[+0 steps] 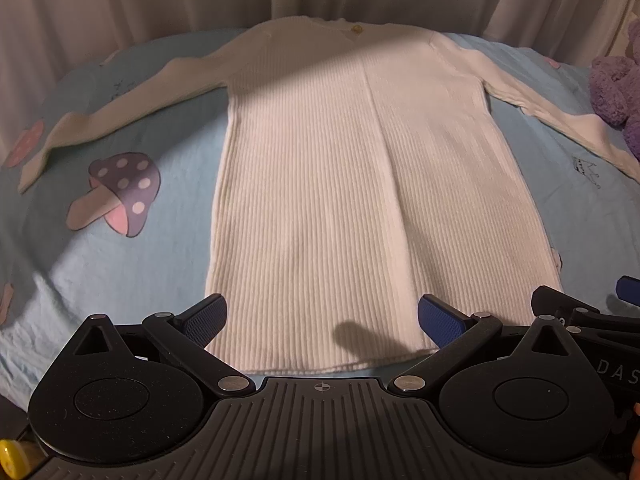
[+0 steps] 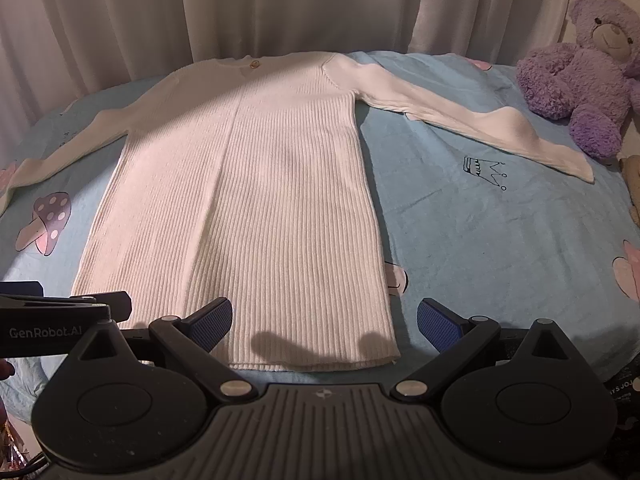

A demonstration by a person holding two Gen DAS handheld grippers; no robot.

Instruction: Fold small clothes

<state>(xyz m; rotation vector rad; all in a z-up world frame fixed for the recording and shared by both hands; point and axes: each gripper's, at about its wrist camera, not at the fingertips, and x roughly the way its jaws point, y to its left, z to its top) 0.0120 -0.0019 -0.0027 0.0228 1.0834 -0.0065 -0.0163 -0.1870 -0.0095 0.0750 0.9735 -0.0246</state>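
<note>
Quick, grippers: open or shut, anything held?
Left gripper: open, holding nothing, over the hem of the white sweater.
Right gripper: open, holding nothing, at the hem's right corner.

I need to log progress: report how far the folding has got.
Done: the white ribbed knit sweater lies flat on the light blue printed sheet, sleeves spread. In hand: nothing; left gripper and right gripper are open at the hem. Left: every fold.

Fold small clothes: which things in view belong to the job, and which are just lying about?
Job: white ribbed sweater, spread flat; left gripper and right gripper, both open near its hem.

Lying about: purple teddy bear, blue printed bedsheet, curtain.
</note>
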